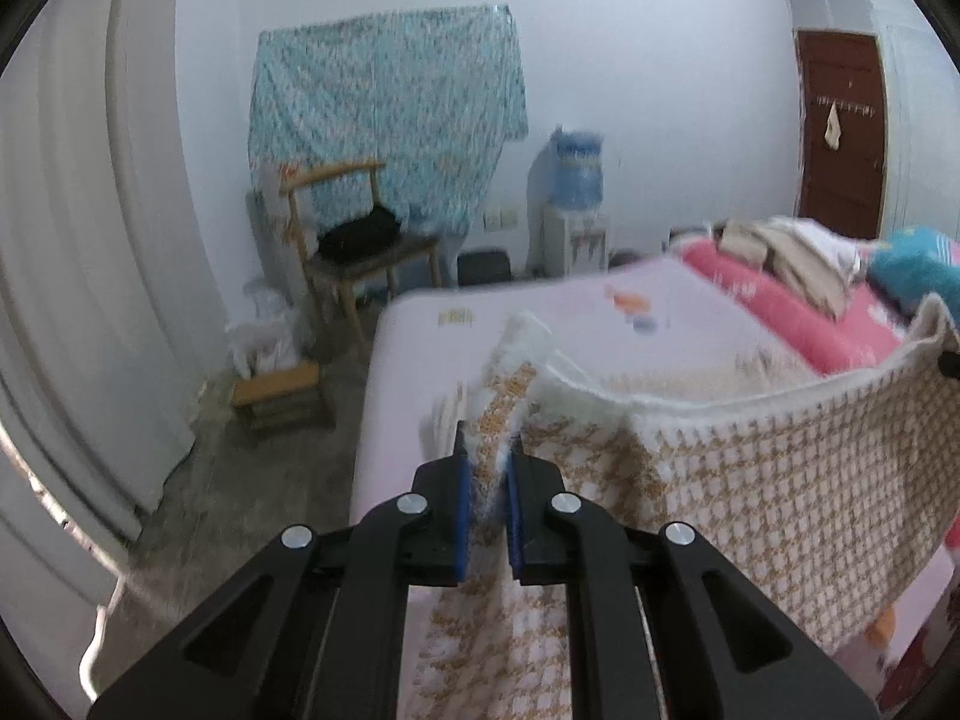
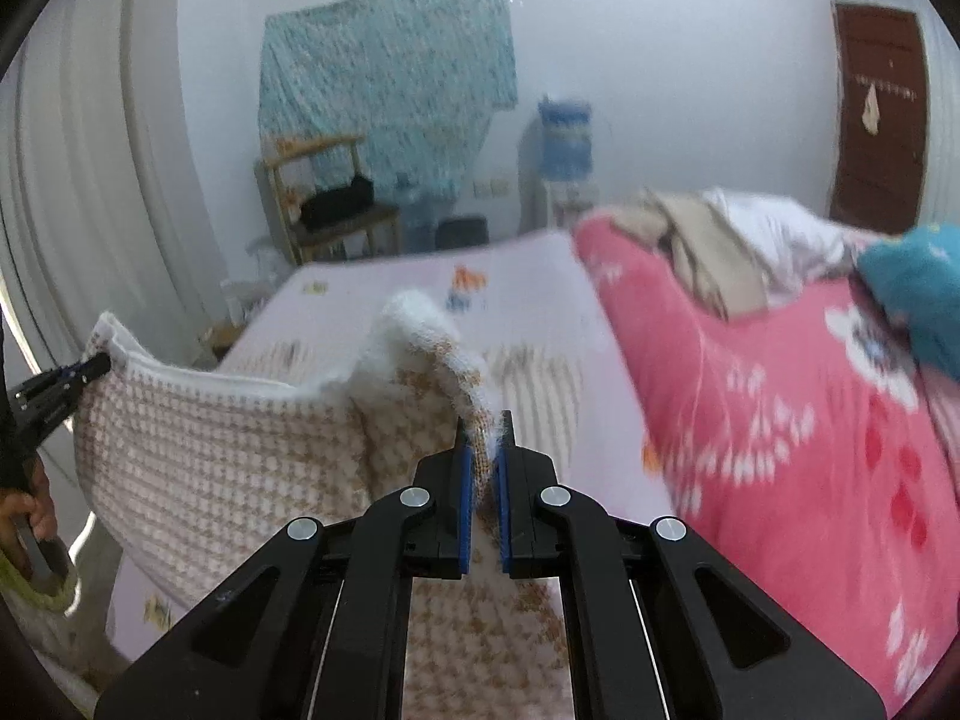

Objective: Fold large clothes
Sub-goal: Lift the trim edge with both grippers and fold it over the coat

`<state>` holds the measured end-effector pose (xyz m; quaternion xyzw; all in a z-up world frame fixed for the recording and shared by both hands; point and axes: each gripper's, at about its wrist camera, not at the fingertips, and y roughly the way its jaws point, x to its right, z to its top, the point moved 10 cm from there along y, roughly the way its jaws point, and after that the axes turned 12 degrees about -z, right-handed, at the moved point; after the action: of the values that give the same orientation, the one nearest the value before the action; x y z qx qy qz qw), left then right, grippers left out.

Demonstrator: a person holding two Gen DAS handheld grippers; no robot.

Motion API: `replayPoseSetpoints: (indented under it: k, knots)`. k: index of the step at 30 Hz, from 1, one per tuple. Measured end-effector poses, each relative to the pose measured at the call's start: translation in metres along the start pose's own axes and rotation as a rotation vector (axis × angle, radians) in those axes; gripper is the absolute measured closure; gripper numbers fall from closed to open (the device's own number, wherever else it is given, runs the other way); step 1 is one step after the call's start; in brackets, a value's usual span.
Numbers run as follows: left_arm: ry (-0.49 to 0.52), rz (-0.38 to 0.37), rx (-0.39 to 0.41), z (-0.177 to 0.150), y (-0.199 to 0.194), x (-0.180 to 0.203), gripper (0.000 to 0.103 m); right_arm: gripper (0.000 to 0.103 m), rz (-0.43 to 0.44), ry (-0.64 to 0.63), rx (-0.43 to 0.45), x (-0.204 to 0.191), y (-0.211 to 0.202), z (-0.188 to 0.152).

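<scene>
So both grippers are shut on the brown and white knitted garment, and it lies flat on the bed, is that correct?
Not quite. Both the left gripper and right gripper are shut on the knitted garment, but it hangs lifted between them above the bed, as the left wrist view shows.

A wide bed (image 1: 420, 360) under a pale pink printed sheet carries a thick pink floral quilt (image 2: 780, 420) along its right edge. Beige and white clothes (image 2: 708, 240) are heaped on the quilt towards the far right corner, a teal fluffy garment (image 2: 918, 282) beside them.
</scene>
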<state>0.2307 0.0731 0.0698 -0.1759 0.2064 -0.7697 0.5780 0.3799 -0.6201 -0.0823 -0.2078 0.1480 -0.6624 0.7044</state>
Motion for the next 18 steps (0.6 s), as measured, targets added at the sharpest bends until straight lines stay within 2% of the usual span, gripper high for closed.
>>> replayPoseSetpoints:
  k: [3, 5, 7, 9, 12, 15, 17, 18]
  knots:
    - [0.019, -0.008, 0.039, 0.046, 0.029, -0.007, 0.094, 0.098, 0.021, 0.007, 0.042, 0.003, 0.034, 0.044]
    - [0.023, -0.021, 0.030, 0.067, 0.054, -0.011, 0.094, 0.098, 0.035, 0.017, 0.040, 0.005, 0.061, 0.065]
    - [0.014, -0.034, 0.006, 0.084, 0.093, -0.018, 0.094, 0.098, 0.054, 0.043, 0.016, 0.008, 0.100, 0.084]
    - [0.005, -0.045, -0.067, 0.088, 0.141, -0.025, 0.093, 0.098, 0.058, 0.053, -0.032, 0.008, 0.146, 0.093]
    - [-0.040, -0.068, -0.189, 0.070, 0.203, -0.034, 0.093, 0.098, 0.052, 0.053, -0.147, 0.004, 0.213, 0.079]
    - [-0.126, -0.094, -0.361, 0.029, 0.264, -0.048, 0.091, 0.096, 0.064, 0.057, -0.293, 0.002, 0.269, 0.042]
    - [-0.204, -0.126, -0.438, 0.004, 0.283, -0.054, 0.087, 0.088, 0.080, 0.086, -0.360, 0.006, 0.289, 0.024]
    - [-0.236, -0.141, -0.448, -0.003, 0.285, -0.057, 0.085, 0.080, 0.089, 0.106, -0.385, 0.009, 0.295, 0.018]
